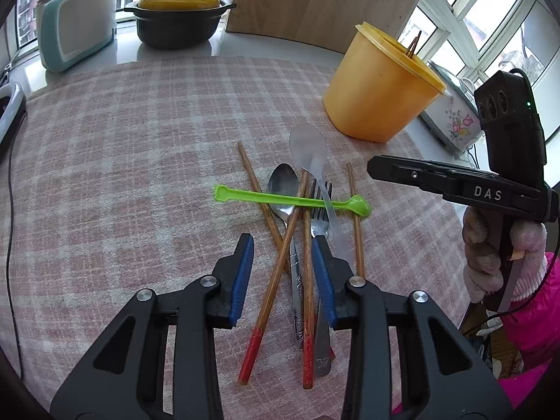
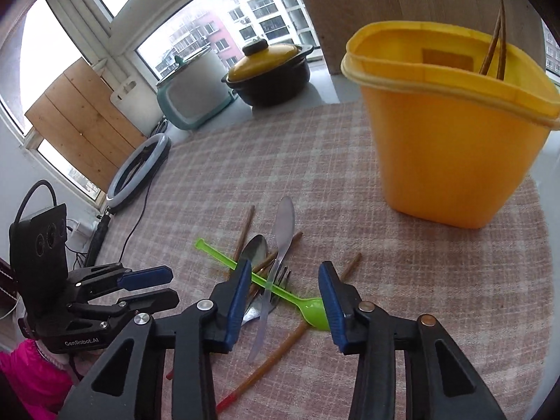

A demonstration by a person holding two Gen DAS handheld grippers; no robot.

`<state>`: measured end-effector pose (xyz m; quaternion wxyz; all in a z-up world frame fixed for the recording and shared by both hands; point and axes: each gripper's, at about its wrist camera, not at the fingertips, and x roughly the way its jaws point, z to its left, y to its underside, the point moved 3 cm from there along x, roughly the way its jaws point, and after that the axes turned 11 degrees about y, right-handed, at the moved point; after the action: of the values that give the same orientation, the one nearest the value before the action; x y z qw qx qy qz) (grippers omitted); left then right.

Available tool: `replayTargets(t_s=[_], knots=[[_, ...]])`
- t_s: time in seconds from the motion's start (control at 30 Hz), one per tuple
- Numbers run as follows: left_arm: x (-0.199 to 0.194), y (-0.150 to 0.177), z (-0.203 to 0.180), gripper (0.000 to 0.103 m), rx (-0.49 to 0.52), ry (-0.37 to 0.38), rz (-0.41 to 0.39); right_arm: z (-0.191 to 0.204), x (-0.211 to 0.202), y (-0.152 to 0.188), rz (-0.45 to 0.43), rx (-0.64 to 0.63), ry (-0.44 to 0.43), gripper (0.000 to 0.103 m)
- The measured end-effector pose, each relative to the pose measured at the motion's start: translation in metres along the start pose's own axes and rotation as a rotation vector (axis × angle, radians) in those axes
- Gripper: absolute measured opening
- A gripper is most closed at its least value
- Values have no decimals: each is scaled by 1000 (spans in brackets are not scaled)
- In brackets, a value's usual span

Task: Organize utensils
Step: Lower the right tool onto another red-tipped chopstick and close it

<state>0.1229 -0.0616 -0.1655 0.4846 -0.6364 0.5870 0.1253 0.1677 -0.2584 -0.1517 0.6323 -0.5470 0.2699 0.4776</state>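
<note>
Chopsticks (image 2: 495, 40), two of them, already stand in the yellow bin (image 2: 451, 147). Four more, two spoons, a fork and a green scoop (image 1: 290, 201) lie heaped on the tabletop (image 1: 122, 161). Left tongs (image 1: 282, 280) and right tongs (image 2: 285, 301) hover spread, holding nothing; most sorting remains.

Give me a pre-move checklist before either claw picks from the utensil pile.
1. Left claw open over the pile: ok.
2. Right claw open, holding nothing: ok.
3. Yellow holder upright, mouth unobstructed: ok; two chopsticks already inside.
4. Green spoon free to lift: not ok, the clear spoon crosses over it.
5. Red-tipped chopsticks separated: not ok, tangled with the fork and metal spoon.
6. Claws apart from each other: ok.
</note>
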Motion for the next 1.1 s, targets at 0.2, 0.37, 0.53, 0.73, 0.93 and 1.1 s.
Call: replayTargets(t_s=[0.2, 0.37, 0.53, 0.73, 0.93, 1.1], knots=[[14, 1, -1, 29, 23, -22, 40, 5, 14, 2, 32, 2, 4, 35], [23, 2, 0, 26, 49, -47, 82, 5, 25, -1, 58, 10, 0, 33], [29, 2, 2, 25, 67, -65, 121, 6, 35, -11, 62, 14, 16, 33], [39, 0, -4, 24, 128, -93, 163, 9, 49, -21, 69, 3, 66, 32], [50, -2, -2, 20, 144, -118, 205, 10, 58, -25, 78, 0, 69, 32], [53, -7, -1, 15, 135, -108, 215, 15, 63, -30, 85, -13, 79, 32]])
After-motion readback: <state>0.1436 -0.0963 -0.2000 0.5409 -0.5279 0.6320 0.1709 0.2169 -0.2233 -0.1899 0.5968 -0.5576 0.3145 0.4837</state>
